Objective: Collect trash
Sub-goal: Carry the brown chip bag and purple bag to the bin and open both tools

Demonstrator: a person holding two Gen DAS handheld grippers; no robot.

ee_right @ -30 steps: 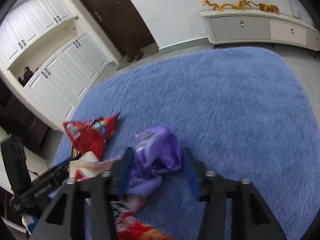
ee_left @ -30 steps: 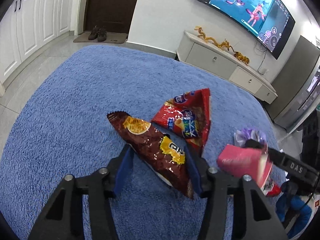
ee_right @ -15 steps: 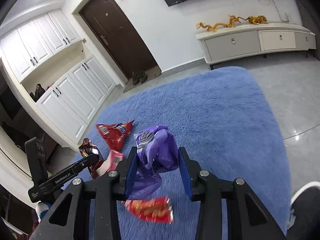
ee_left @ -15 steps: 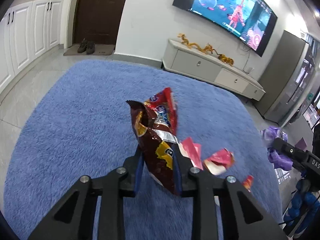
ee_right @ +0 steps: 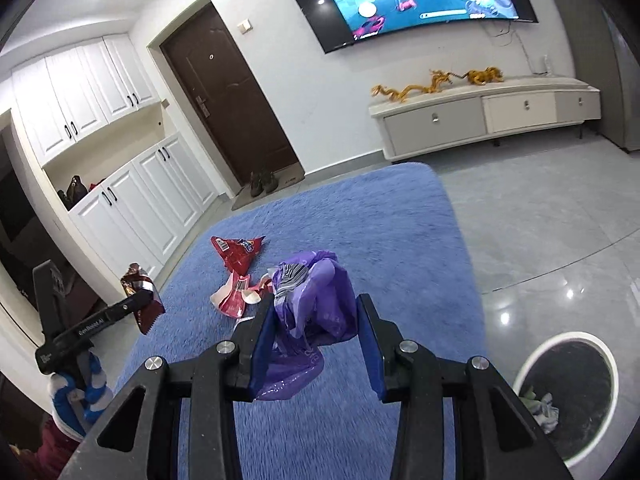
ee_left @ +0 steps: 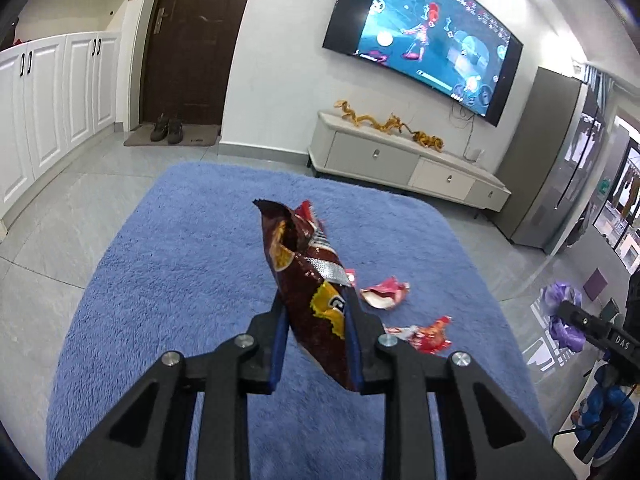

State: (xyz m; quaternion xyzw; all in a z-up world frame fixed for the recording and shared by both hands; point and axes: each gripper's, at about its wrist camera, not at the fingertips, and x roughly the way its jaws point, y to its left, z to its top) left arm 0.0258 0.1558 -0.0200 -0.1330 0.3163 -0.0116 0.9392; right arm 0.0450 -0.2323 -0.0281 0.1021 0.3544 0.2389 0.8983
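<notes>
Brown snack bag (ee_left: 310,300) clamped in left gripper (ee_left: 316,344), lifted over blue rug (ee_left: 180,280). Right gripper (ee_right: 316,344) pinches purple wrapper (ee_right: 316,300). Red wrappers (ee_right: 236,256) on rug; white bin (ee_right: 568,392) near right.

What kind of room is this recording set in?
Most likely a home living room: a wall-mounted TV over a low media cabinet, a blue shag rug, and shoes by the entry door.

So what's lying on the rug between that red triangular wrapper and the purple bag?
In the right wrist view, a torn pink-and-white wrapper lies there on the blue rug.
</notes>
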